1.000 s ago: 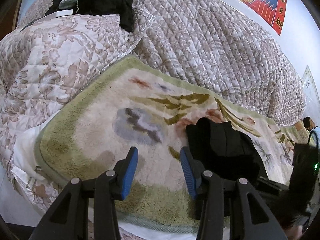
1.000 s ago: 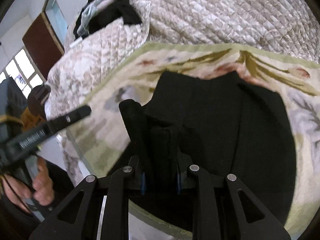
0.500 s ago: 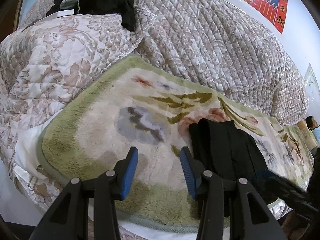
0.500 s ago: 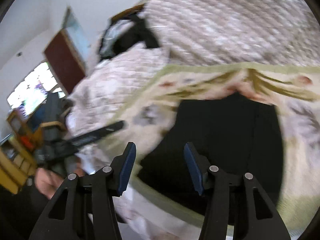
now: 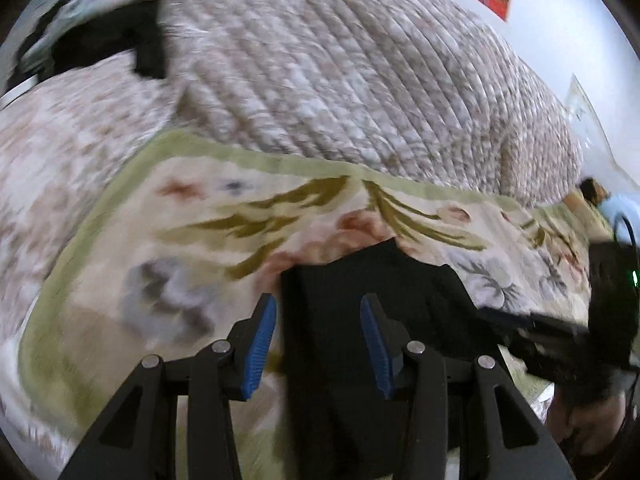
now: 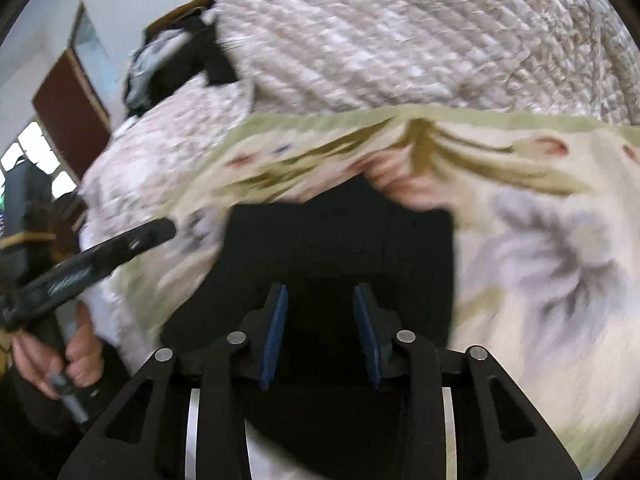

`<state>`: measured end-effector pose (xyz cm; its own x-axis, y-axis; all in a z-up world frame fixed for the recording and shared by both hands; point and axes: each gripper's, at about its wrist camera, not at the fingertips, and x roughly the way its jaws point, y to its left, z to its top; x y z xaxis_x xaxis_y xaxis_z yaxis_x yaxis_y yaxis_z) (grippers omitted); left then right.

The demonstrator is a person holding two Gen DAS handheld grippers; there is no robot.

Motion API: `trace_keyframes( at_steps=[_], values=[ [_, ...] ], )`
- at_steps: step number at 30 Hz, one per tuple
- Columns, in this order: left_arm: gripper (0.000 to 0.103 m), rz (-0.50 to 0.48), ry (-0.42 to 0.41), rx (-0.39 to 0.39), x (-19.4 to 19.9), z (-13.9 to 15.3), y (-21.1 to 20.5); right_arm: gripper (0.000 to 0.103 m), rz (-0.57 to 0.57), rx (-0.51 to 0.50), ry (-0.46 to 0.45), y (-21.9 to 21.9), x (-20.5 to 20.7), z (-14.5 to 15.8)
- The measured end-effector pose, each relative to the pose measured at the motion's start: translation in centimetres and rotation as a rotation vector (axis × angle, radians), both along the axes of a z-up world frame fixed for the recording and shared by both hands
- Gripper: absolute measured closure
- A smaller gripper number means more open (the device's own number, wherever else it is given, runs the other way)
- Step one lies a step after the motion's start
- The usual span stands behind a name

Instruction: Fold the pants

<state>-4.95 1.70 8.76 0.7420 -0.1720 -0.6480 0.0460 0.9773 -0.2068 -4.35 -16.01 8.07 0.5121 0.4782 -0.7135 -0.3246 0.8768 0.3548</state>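
Note:
The black pants (image 5: pixel 360 292) lie folded into a flat rectangle on the floral fleece blanket (image 5: pixel 168 240); they also show in the right wrist view (image 6: pixel 340 248). My left gripper (image 5: pixel 318 320) is open, its blue pads straddling the pants' left edge near the front. My right gripper (image 6: pixel 320 312) is open over the near part of the pants, nothing between its pads. The right gripper's body shows at the far right of the left wrist view (image 5: pixel 560 332). The left gripper, held in a hand, shows at the left of the right wrist view (image 6: pixel 92 260).
A quilted beige bedspread (image 5: pixel 340 80) bulges behind the blanket. A pile of dark and pale clothes (image 5: pixel 108 40) lies at the back left. A brown door (image 6: pixel 72 108) and window stand at the left. The blanket's front edge hangs near the grippers.
My right gripper has let go of the pants, opened and come back over them. My left gripper has moved right, onto the pants' left edge. The pants now lie flat and folded.

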Motion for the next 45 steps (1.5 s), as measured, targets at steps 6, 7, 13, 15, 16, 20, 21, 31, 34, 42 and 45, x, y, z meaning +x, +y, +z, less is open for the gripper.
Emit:
trace_keyframes(
  at_steps=[6, 7, 13, 15, 16, 20, 21, 31, 34, 42, 45],
  values=[
    [0.056, -0.064, 0.082, 0.021, 4.9, -2.7, -2.2, 0.088, -0.041, -0.046, 0.053, -1.2, 5.3, -2.4],
    [0.056, -0.068, 0.108, 0.030, 5.3, -3.7, -2.4, 0.088, -0.059, -0.057, 0.061, -1.5, 5.7, -3.0],
    [0.050, -0.067, 0.117, 0.004, 5.2, -5.5, -2.0, 0.103, -0.136, -0.009, 0.090, -3.5, 6.6, -5.4],
    [0.044, -0.054, 0.120, -0.004, 5.2, -5.7, -1.7, 0.103, -0.133, -0.031, 0.075, -3.2, 6.6, -5.3],
    [0.044, -0.052, 0.123, -0.016, 5.3, -5.7, -1.5, 0.103, -0.134, -0.029, 0.075, -3.2, 6.6, -5.3],
    [0.044, -0.038, 0.104, -0.032, 4.8, -5.1, -1.2, 0.099, -0.154, 0.031, 0.094, -4.1, 6.3, -4.5],
    [0.046, -0.038, 0.096, -0.024, 4.4, -4.8, -1.3, 0.099, -0.157, 0.021, 0.077, -4.1, 5.9, -3.8],
    [0.054, -0.092, -0.005, 0.000, -2.9, -1.5, -2.4, 0.098, -0.064, -0.039, -0.051, -2.5, -2.5, 0.1],
    [0.075, -0.121, 0.010, 0.000, -5.0, -2.1, -3.0, 0.098, -0.037, -0.055, -0.041, -1.9, -5.1, -0.4],
    [0.094, -0.109, 0.075, 0.042, -6.0, -4.4, -3.4, 0.098, 0.001, -0.089, 0.009, -1.6, -7.0, -2.8],
    [0.094, -0.104, 0.067, 0.061, -6.2, -4.7, -3.6, 0.098, 0.009, -0.083, -0.009, -1.7, -7.1, -2.9]
  ],
)
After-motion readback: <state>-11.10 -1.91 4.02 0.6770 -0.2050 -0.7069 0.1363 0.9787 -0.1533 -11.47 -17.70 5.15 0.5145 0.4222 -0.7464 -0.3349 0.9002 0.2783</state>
